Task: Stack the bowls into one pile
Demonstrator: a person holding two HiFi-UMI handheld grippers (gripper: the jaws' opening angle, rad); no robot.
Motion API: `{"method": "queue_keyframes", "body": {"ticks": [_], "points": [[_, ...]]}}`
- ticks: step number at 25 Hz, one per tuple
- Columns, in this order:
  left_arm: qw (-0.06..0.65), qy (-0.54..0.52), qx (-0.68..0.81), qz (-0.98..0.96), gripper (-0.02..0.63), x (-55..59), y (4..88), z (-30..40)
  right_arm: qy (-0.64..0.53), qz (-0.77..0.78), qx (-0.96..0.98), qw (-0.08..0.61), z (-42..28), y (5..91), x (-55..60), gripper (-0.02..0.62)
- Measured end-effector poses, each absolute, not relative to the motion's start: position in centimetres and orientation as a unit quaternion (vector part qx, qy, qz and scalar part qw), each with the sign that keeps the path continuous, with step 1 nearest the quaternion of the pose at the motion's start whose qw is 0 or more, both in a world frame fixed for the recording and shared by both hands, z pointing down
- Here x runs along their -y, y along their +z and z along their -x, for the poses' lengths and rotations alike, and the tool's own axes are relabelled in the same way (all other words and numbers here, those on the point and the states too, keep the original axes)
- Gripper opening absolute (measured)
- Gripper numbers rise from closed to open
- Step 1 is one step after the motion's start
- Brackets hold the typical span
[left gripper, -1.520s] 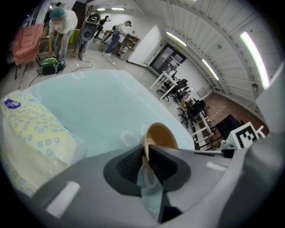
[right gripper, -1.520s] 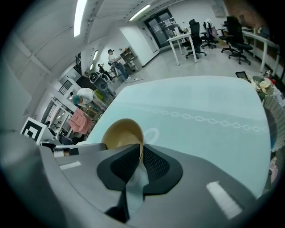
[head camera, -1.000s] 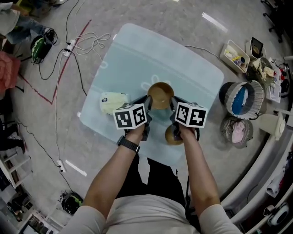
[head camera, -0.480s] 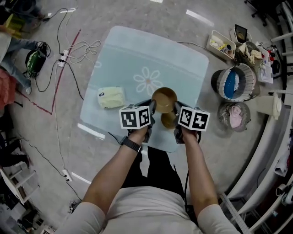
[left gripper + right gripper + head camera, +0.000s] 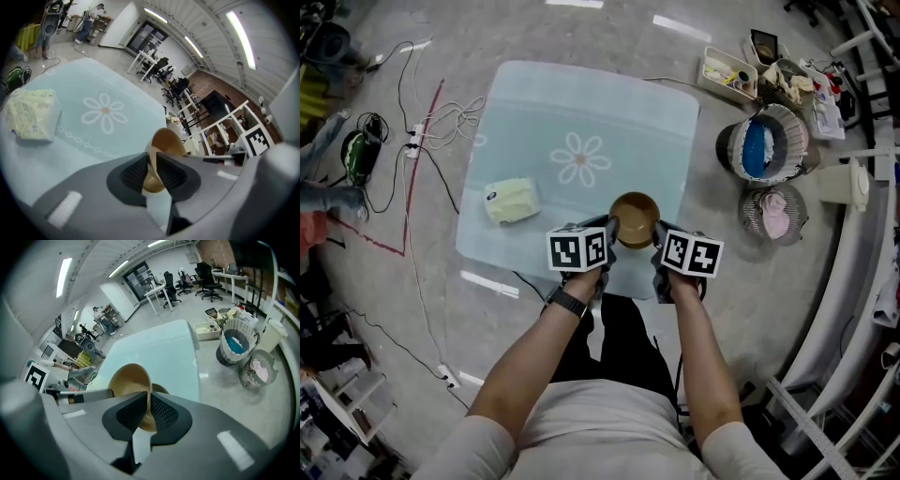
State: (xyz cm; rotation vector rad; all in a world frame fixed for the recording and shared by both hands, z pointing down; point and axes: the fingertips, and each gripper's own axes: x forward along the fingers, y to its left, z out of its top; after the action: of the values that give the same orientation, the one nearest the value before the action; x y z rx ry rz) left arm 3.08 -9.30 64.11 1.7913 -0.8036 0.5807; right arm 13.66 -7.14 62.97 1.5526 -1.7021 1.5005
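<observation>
A brown bowl (image 5: pixel 635 217) hangs over the near edge of the pale blue mat (image 5: pixel 581 112), between my two grippers. My left gripper (image 5: pixel 611 232) is shut on its left rim; in the left gripper view the rim of the bowl (image 5: pixel 166 143) runs between that gripper's (image 5: pixel 151 171) jaws. My right gripper (image 5: pixel 656 242) is shut on the opposite rim. The right gripper view shows the bowl (image 5: pixel 126 380) clamped in that gripper (image 5: pixel 149 411), with a second brown bowl (image 5: pixel 161 389) peeking out just behind it. That second bowl is hidden in the head view.
A yellow-white packet (image 5: pixel 511 201) lies on the mat's left part. Right of the mat stand two baskets (image 5: pixel 764 150) (image 5: pixel 773 214) and a white tray (image 5: pixel 727 73) of small items. Cables (image 5: pixel 441 122) trail on the floor to the left.
The two bowls, seen apart a second ago, have come together; only one shows from above now. Both grippers stayed close on either side while the view shifted.
</observation>
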Motion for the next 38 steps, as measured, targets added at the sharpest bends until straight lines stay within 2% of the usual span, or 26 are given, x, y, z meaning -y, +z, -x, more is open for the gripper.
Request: {"method": "queue_keyframes", "body": {"ticks": [16,26,38], "points": [[0.524,0.274,0.329,-0.737,0.051,7.1,67.9,-4.2,0.548,-0.549,0.594,0.214,-15.0,67.3,3.9,0.039],[0.506,0.268,0.345,-0.744,0.051,8.0,66.6,-3.0,0.517,-0.574,0.596,0.22,-16.2,65.8,4.2,0.038],[0.454,0.215,0.311,-0.807,0.048,7.0,57.3,-2.6,0.461,-0.577,0.659,0.139,-12.3,56.6,3.7,0.011]]}}
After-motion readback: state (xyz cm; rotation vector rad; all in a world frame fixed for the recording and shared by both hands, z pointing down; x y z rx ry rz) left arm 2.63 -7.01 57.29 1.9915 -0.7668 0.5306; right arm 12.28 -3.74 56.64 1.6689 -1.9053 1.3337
